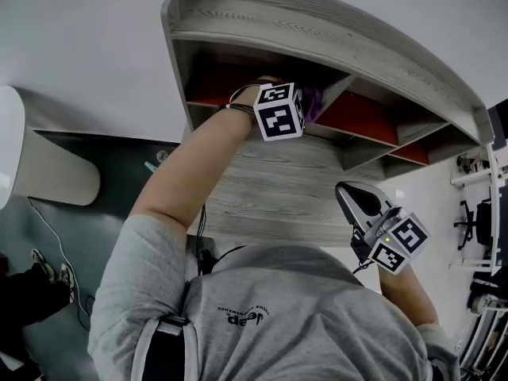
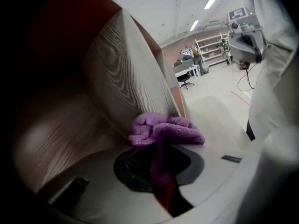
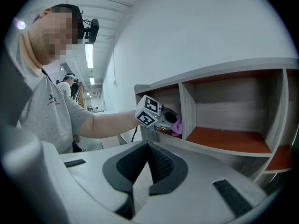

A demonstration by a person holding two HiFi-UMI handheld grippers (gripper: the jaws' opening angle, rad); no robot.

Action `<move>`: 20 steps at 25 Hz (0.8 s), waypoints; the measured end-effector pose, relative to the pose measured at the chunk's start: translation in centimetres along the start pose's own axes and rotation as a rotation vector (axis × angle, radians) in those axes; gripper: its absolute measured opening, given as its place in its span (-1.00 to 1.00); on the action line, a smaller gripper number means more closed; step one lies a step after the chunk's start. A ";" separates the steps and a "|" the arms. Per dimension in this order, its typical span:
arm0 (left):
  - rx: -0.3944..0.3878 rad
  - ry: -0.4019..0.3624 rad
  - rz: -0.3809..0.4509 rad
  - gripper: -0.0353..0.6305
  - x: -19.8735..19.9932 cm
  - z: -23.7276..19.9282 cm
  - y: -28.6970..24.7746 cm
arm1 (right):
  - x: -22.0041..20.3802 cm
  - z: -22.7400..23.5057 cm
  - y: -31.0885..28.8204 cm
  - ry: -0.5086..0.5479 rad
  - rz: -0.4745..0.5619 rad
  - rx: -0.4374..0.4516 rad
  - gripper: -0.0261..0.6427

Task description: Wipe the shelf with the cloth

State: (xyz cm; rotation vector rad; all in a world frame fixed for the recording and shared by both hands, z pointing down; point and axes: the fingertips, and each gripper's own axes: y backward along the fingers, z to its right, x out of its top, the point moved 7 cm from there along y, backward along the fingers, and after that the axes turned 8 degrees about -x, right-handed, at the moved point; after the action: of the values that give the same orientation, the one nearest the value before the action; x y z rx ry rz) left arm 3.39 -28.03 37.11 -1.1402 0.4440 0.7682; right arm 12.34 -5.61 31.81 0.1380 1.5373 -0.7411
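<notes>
Purple cloth (image 2: 166, 129) was clamped in our left gripper's (image 2: 158, 155) jaws, inside the wooden shelf's (image 1: 317, 34) left end compartment beside its divider (image 2: 124, 78). Our right gripper (image 3: 148, 149), jaws together and empty, hung before the shelf.

The left arm (image 1: 184, 173) stretches out nearly straight, forearm bare; the left gripper (image 2: 159, 164) at its end has its jaws clamped on a purple cloth (image 2: 164, 129), which bunches just ahead of the jaw tips; the left cube (image 1: 279, 111) sits behind the jaws, at the hand. The right gripper (image 3: 148, 146) hangs low and close to the torso, arm bent; its jaws are pressed together with nothing between them and point toward the left gripper; the right cube (image 1: 401, 244) rides at its rear.
</notes>
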 end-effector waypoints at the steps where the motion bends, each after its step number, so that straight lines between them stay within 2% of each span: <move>1: 0.001 -0.002 0.002 -0.67 0.1 -0.1 0.1 | 0.1 -0.1 0.1 0.000 0.006 0.000 -0.86; 2: 0.002 0.021 0.036 -0.67 0.1 -0.2 0.5 | 0.2 -0.1 0.3 -0.001 0.011 -0.001 -0.86; 3: 0.008 0.066 0.103 -0.67 0.2 -0.5 1.4 | 0.2 -0.1 0.5 -0.004 0.017 -0.002 -0.86; 6: 0.065 0.221 0.420 -0.67 1.3 -2.0 5.7 | 0.4 0.4 1.0 -0.013 0.030 -0.008 -0.86; 8: 0.096 0.272 0.602 -0.67 2.8 -2.6 8.5 | 0.4 0.6 1.2 -0.020 0.036 -0.010 -0.86; 10: 0.108 0.298 0.702 -0.67 4.2 -2.6 9.7 | 0.1 0.6 1.3 -0.023 0.038 -0.011 -0.86; 12: 0.118 0.325 0.734 -0.67 5.1 -2.4 9.7 | 0.0 0.5 1.4 -0.024 0.037 -0.009 -0.86; 15: 0.148 0.349 0.728 -0.68 5.7 -2.5 9.3 | -0.1 0.4 1.7 -0.023 0.036 -0.008 -0.86; 20: 0.199 0.237 0.606 -0.67 6.4 -2.1 9.2 | -0.1 0.6 2.0 -0.022 0.032 -0.012 -0.86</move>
State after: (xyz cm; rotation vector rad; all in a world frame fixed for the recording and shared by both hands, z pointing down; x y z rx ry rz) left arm 1.05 -26.03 26.15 -0.9143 1.0715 1.0850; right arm 13.88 -4.31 31.25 0.1444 1.5154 -0.7057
